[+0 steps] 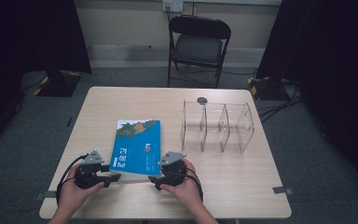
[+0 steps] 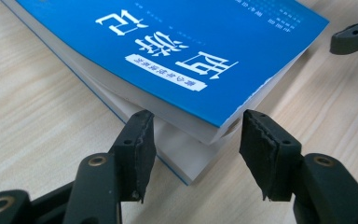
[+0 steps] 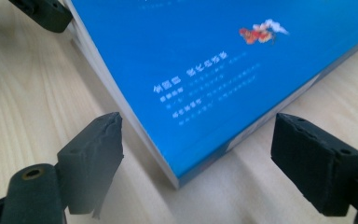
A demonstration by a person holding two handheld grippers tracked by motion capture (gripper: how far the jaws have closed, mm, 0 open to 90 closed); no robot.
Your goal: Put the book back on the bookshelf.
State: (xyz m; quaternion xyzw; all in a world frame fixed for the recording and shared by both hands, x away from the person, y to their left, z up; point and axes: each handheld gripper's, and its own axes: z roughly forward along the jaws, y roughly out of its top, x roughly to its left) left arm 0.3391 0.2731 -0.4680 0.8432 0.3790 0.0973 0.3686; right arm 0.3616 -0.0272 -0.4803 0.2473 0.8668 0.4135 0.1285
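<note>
A blue-covered book (image 1: 135, 147) lies flat on the wooden table (image 1: 242, 182), its near edge toward the person. My left gripper (image 1: 114, 177) sits at the book's near left corner. In the left gripper view the book's corner (image 2: 200, 88) lies between the spread jaws of this gripper (image 2: 196, 133), and no pad visibly presses on it. The top block of pages rides slightly above a lower white block (image 2: 186, 154). My right gripper (image 1: 154, 179) is at the near right corner, its jaws (image 3: 198, 140) wide apart around the book's corner (image 3: 186, 116).
A clear acrylic divider rack (image 1: 216, 128) stands to the right of the book, with a small dark round object (image 1: 202, 100) behind it. A black folding chair (image 1: 198, 44) stands beyond the table's far edge. Bare tabletop lies left of the book.
</note>
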